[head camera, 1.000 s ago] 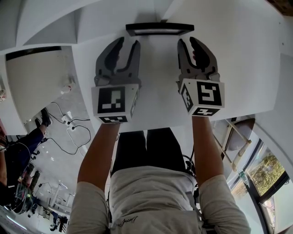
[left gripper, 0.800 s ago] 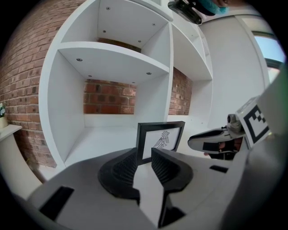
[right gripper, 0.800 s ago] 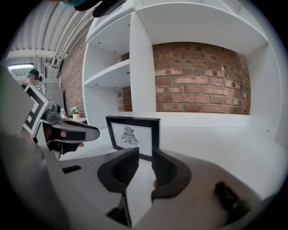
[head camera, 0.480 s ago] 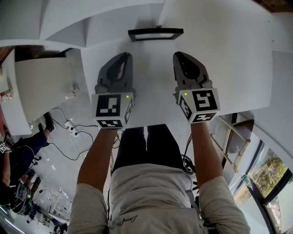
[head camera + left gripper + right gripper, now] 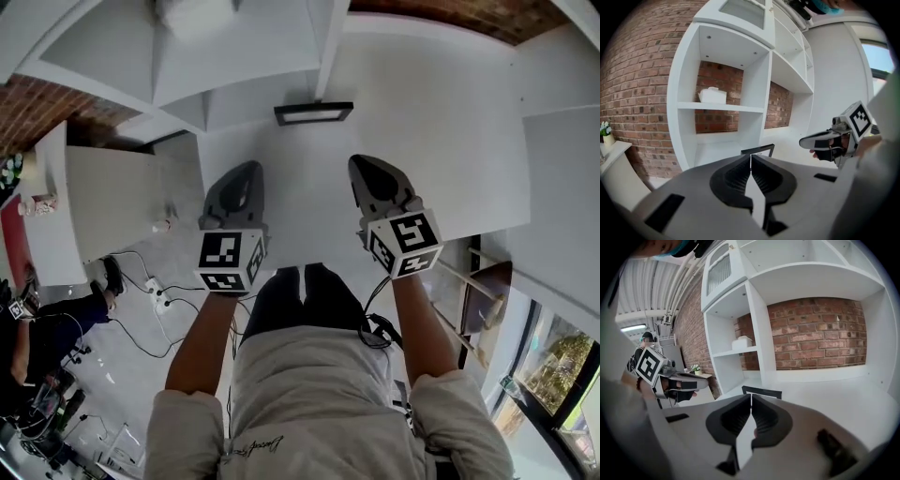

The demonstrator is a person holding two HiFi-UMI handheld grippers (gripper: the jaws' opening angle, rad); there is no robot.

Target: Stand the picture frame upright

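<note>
your left gripper [image 5: 246, 171] and right gripper [image 5: 366, 164] hang side by side over the near part of the white surface [image 5: 305, 173], level with each other and apart. in the left gripper view the left gripper's [image 5: 750, 157] jaws are pressed together at the tips with nothing between them. the right gripper view shows the same for the right gripper [image 5: 751, 397]: tips meeting, nothing held. each gripper also shows at the edge of the other's view, and neither touches anything.

the picture frame [image 5: 314, 113] sits on the far part of the white surface, well apart from both grippers and roughly centred between them. it is at the foot of the vertical divider of the white shelf unit [image 5: 323, 47]. from the left gripper it shows just past the jaw tips as a dark rim around a pale inside [image 5: 758, 150], and likewise from the right gripper [image 5: 761, 392]. you cannot tell from these views whether it lies flat or leans. behind the shelves is a brick wall [image 5: 815, 333], and a white box [image 5: 712, 95] rests on a shelf to the left.
</note>
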